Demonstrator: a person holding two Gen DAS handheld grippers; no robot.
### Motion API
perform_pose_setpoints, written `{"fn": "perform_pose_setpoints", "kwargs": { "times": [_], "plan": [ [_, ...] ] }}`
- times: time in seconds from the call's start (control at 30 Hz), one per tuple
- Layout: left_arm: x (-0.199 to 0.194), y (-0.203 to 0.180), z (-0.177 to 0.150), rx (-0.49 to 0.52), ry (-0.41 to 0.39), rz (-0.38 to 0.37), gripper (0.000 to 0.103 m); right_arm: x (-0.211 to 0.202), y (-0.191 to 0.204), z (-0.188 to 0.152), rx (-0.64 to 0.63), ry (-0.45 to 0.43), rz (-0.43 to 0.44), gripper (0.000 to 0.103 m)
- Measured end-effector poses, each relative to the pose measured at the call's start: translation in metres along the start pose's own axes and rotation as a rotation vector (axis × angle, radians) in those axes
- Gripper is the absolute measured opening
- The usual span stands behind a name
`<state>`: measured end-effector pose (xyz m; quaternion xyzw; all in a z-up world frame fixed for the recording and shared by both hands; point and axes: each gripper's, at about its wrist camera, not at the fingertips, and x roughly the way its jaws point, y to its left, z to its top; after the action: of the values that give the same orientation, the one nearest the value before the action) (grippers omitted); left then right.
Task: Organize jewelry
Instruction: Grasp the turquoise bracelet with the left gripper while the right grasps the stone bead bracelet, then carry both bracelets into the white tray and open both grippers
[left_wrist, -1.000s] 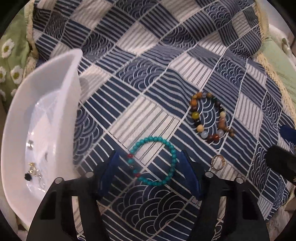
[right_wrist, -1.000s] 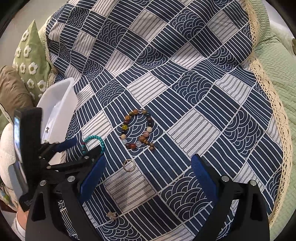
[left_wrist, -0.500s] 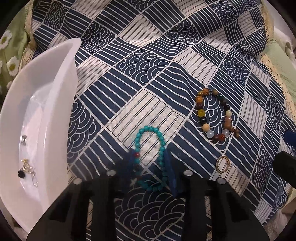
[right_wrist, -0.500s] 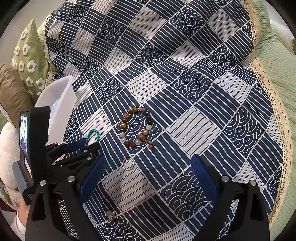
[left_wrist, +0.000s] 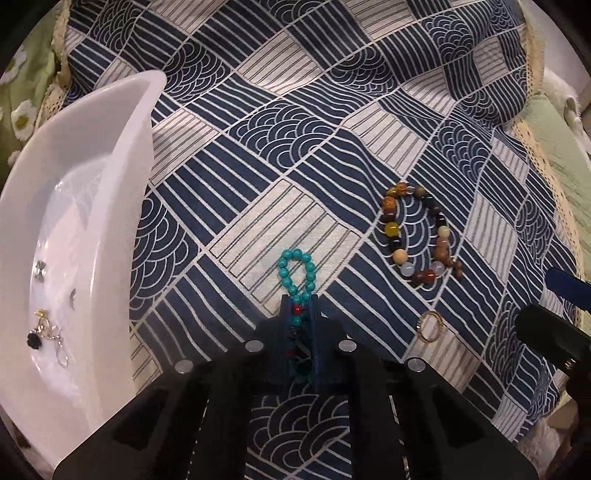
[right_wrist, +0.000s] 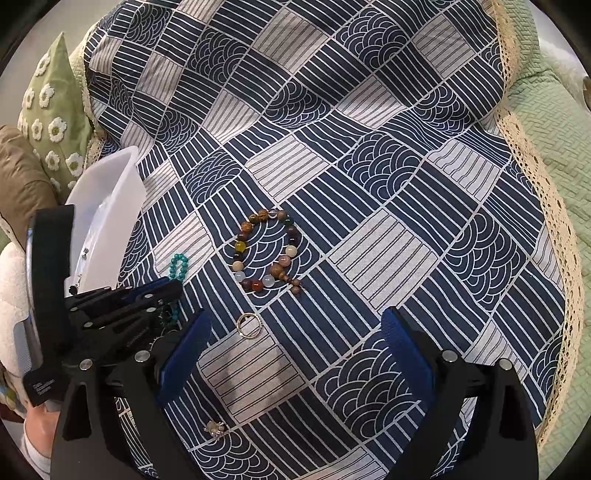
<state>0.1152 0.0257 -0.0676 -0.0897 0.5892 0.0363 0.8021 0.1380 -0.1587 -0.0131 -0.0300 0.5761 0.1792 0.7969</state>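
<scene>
Two strands of the turquoise bracelet are pinched together between the closed jaws of the left gripper, its free loop lying ahead of the fingertips. A straight lift is advised before it is swung left to the white tray, so no bead drags. The right gripper is held wide open, empty. Everything is laid on a soft, rumpled blue patterned cloth.
</scene>
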Motion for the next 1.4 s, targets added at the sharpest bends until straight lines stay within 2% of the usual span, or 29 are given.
{"fn": "perform_pose_setpoints", "kwargs": {
  "times": [0.27,0.5,0.57,0.67,0.7,0.77,0.9,0.97,1.03,1.13,1.3,1.4],
  "plan": [
    [-0.023,-0.001,-0.002,0.012,-0.045,-0.026,0.006,0.010,-0.006,0.005,0.043,0.002,-0.003,0.092],
    [-0.029,-0.002,-0.004,0.021,-0.054,-0.031,0.006,0.022,-0.001,0.021,0.066,-0.027,0.004,0.092],
    [-0.034,-0.001,-0.004,0.022,-0.065,-0.034,0.006,0.029,0.002,0.031,0.049,-0.049,-0.035,0.092],
    [-0.037,0.001,-0.004,0.021,-0.072,-0.033,0.006,0.048,0.003,0.038,0.028,-0.026,-0.093,0.090],
    [-0.037,0.002,-0.004,0.021,-0.070,-0.033,0.006,0.054,0.003,0.039,0.027,-0.011,-0.095,0.087],
    [-0.038,0.004,-0.004,0.015,-0.073,-0.033,0.006,0.068,0.002,0.041,0.031,0.030,-0.079,0.067],
    [-0.038,0.005,-0.005,0.016,-0.070,-0.037,0.006,0.077,0.006,0.045,0.006,0.028,-0.111,0.062],
    [-0.037,0.005,-0.005,0.018,-0.071,-0.036,0.006,0.080,0.010,0.047,-0.022,0.014,-0.147,0.050],
    [-0.036,0.004,-0.006,0.025,-0.070,-0.036,0.006,0.081,0.012,0.048,-0.037,0.001,-0.167,0.042],
    [-0.037,0.005,-0.006,0.023,-0.074,-0.040,0.006,0.078,0.011,0.048,-0.028,0.008,-0.136,0.011],
    [-0.043,0.005,-0.007,0.023,-0.091,-0.054,0.006,0.069,-0.002,0.047,0.067,0.011,-0.023,0.011],
    [-0.054,0.002,-0.009,0.038,-0.111,-0.072,0.006,0.055,0.001,0.044,0.081,-0.015,0.024,0.011]
  ]
}}
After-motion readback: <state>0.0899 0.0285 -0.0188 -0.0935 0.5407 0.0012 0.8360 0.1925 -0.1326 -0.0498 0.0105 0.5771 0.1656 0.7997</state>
